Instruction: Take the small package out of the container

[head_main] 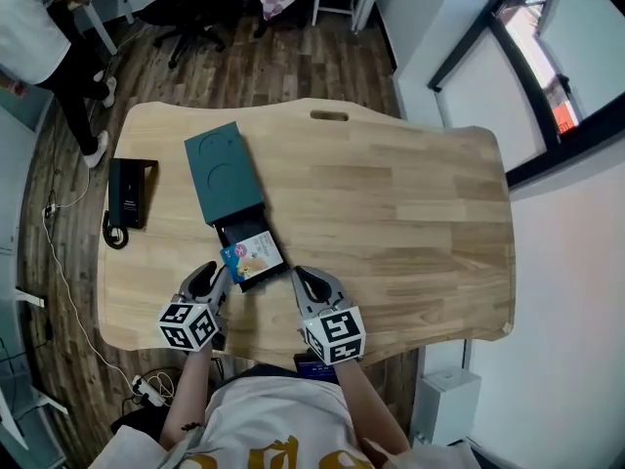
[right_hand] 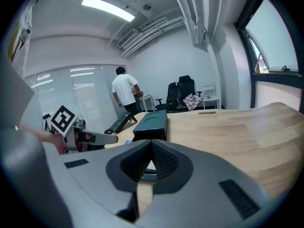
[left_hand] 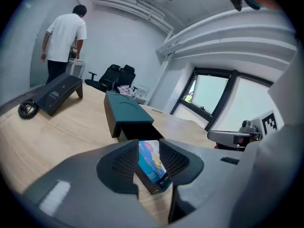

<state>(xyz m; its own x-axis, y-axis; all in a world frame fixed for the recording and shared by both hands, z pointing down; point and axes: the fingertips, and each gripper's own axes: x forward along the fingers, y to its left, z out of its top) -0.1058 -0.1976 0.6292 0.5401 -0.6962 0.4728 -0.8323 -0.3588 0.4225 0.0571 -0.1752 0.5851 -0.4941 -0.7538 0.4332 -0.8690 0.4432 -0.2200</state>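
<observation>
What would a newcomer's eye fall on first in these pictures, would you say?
Probably the colourful small package, lying in the black drawer slid out of the dark teal container near the front edge of the wooden table. Next, the left tool with its jaws apart around the package's corner, and the right tool beside it, jaws together.

Grey left gripper (head_main: 217,275) and right gripper (head_main: 299,277), black-and-white marker cubes (head_main: 187,325), white yellow-printed shirt (head_main: 264,426).

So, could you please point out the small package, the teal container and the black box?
small package (head_main: 250,255), head view, printed face.
teal container (head_main: 223,172), head view, top panel.
black box (head_main: 127,191), head view, top.
</observation>
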